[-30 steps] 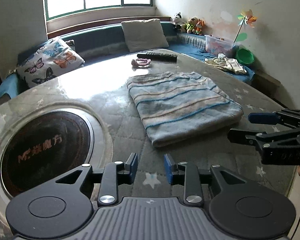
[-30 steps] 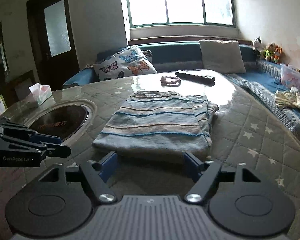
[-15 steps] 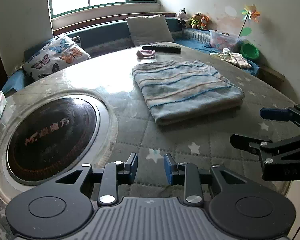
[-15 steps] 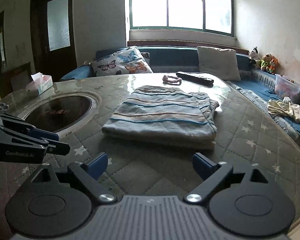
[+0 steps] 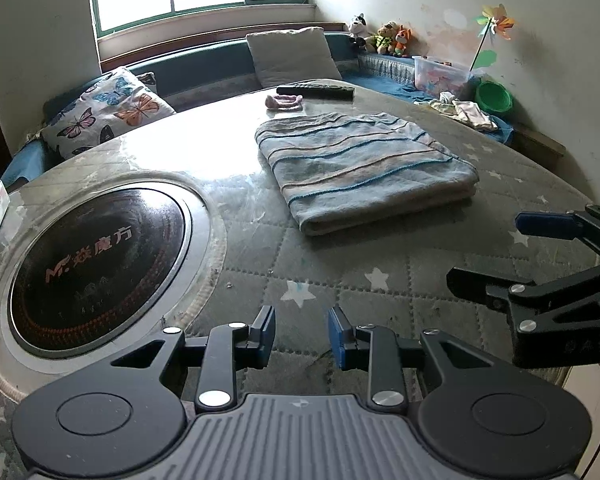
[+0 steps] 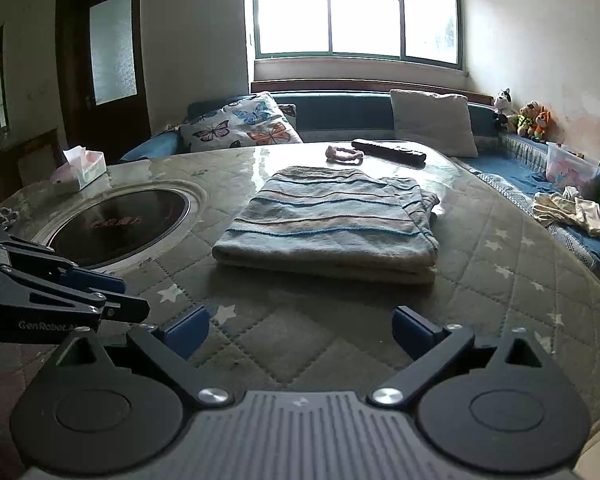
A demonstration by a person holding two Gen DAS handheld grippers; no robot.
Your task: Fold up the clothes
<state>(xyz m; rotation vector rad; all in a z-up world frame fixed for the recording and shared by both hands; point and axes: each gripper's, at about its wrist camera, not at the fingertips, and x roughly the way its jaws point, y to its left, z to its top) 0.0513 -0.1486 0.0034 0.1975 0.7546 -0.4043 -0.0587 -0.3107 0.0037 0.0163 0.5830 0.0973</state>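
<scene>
1. Daylight from the window (image 6: pixel 356 8) fell across a round quilted bench (image 5: pixel 380 300) ringed by a blue couch (image 6: pixel 340 114), with a dark glass cooktop (image 5: pixel 96 264) set into the bench top.
2. On the bench lay a striped blue-grey garment (image 5: pixel 364 168), already folded into a thick, fairly tidy rectangle, flat and touched by nothing.
3. Beyond it sat a small pink item (image 5: pixel 284 101) and a black remote (image 5: pixel 316 90); a tissue box (image 6: pixel 84 164) stood at the far edge past the cooktop.
4. A loose heap of pale clothes (image 6: pixel 572 210) lay on the couch, well apart from the bench.
5. The left hand-held gripper (image 5: pixel 302 336) hovered over bare quilting near the bench edge, its blue pads a narrow gap apart and holding nothing.
6. The right hand-held gripper (image 6: pixel 300 332) was spread wide and empty, pointing straight at the garment's near folded edge.
7. The garment lay ahead of both, clear of the fingertips: directly in front of the right hand-held gripper, ahead and to the right of the left one.
8. Judging by the neat stack, this fold looked finished, with both hands clear of it.
9. To do the step well, I would leave the stack undisturbed, avoid snagging its near edge, and fetch the next piece from the couch heap.
</scene>
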